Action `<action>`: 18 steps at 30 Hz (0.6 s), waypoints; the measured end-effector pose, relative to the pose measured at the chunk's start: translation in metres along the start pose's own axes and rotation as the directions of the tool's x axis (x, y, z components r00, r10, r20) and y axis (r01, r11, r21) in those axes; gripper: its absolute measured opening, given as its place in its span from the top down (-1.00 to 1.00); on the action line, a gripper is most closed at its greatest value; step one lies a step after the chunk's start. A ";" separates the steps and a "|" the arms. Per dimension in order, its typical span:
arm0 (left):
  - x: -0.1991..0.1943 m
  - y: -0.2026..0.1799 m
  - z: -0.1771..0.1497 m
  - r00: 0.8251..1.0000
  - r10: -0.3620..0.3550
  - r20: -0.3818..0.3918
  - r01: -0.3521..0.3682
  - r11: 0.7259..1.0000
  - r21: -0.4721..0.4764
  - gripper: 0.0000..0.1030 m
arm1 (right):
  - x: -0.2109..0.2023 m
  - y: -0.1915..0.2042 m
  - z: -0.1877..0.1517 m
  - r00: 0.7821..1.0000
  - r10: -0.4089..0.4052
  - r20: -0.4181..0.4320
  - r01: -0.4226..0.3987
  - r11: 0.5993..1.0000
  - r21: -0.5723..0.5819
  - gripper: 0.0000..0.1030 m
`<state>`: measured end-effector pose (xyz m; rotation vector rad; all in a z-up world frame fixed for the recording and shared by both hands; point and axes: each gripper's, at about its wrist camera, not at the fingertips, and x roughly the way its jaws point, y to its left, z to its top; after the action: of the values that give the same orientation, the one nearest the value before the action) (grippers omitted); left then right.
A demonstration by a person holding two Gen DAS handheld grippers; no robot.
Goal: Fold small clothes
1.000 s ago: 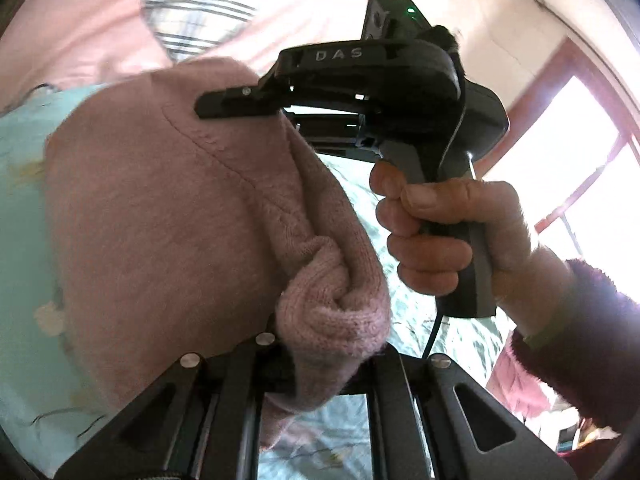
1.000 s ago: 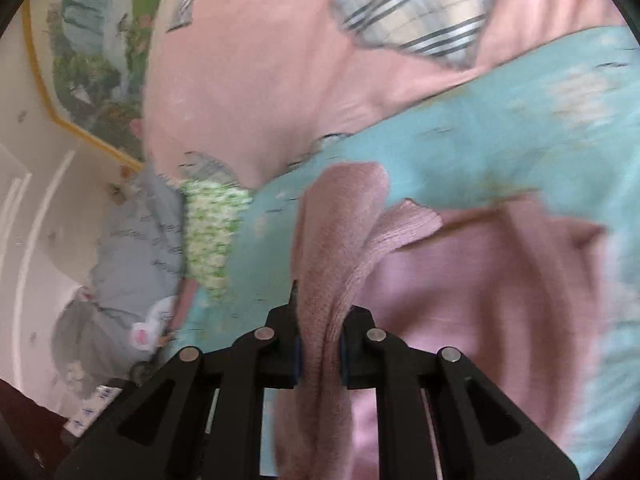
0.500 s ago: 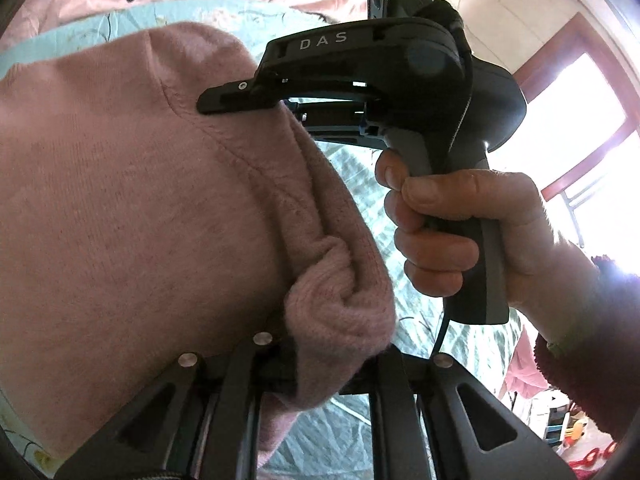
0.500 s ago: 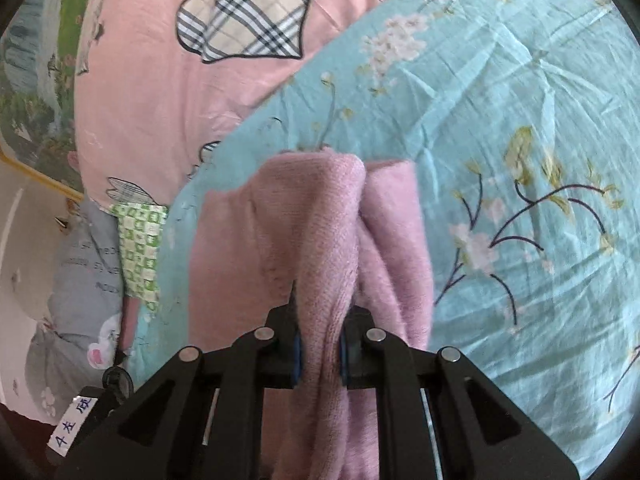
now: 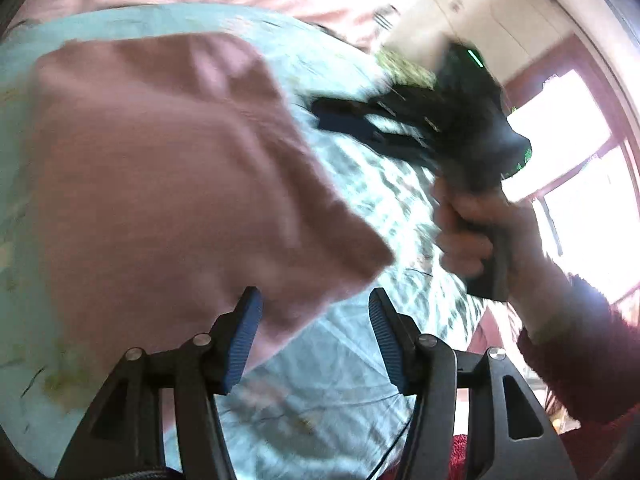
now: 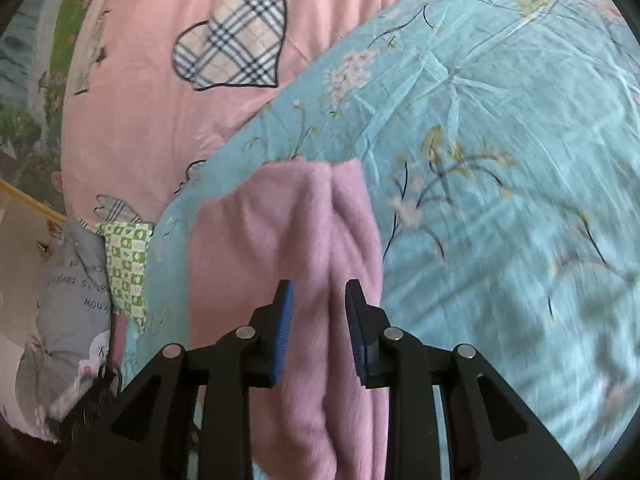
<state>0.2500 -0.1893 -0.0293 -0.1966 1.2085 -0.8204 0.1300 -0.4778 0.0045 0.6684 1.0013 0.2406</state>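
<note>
A small pink knit garment (image 5: 160, 184) lies folded on the light blue floral sheet (image 5: 332, 396). My left gripper (image 5: 314, 320) is open just above the garment's near corner, holding nothing. In the right wrist view the same garment (image 6: 304, 232) lies with a crease down its middle. My right gripper (image 6: 318, 300) is open over it, its blue pads either side of the crease. The right gripper also shows blurred in the left wrist view (image 5: 336, 116), held in a hand to the right of the garment.
A pink quilt with a plaid heart (image 6: 232, 52) lies beyond the sheet. A grey printed cloth (image 6: 68, 300) and a green checked cloth (image 6: 126, 264) lie at the left. A bright window (image 5: 580, 160) is at the right.
Both grippers have opened and let go of the pink garment. It now lies flat on the sheet. The right gripper has pulled back to the right.
</note>
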 end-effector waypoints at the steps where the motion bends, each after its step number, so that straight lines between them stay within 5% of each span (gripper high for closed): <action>1: -0.006 0.008 0.000 1.000 0.018 0.011 -0.017 1.000 -0.021 -0.15 | -0.004 0.002 -0.007 1.000 0.008 -0.003 -0.008 1.000 0.000 0.44; 7: -0.055 0.080 0.008 0.979 0.182 0.091 -0.156 0.958 -0.243 -0.33 | 0.005 0.003 -0.034 0.999 0.003 -0.052 -0.003 1.000 0.011 0.41; 15: -0.042 0.113 0.017 0.977 0.193 0.092 -0.148 0.921 -0.360 -0.33 | 0.022 0.003 -0.031 0.999 0.019 -0.045 -0.018 0.999 0.032 0.42; 17: -0.041 0.099 0.013 0.977 0.194 0.084 -0.152 0.921 -0.358 -0.33 | 0.023 0.006 -0.028 0.999 0.025 -0.045 -0.024 0.999 0.029 0.85; 18: -0.041 0.094 0.014 0.978 0.189 0.086 -0.147 0.924 -0.352 -0.33 | 0.020 0.008 -0.026 0.999 0.027 -0.041 -0.026 0.999 0.027 0.85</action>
<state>0.3000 -0.1000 -0.0445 -0.4161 1.2314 -0.4354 0.1195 -0.4513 -0.0140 0.7040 1.0372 0.2655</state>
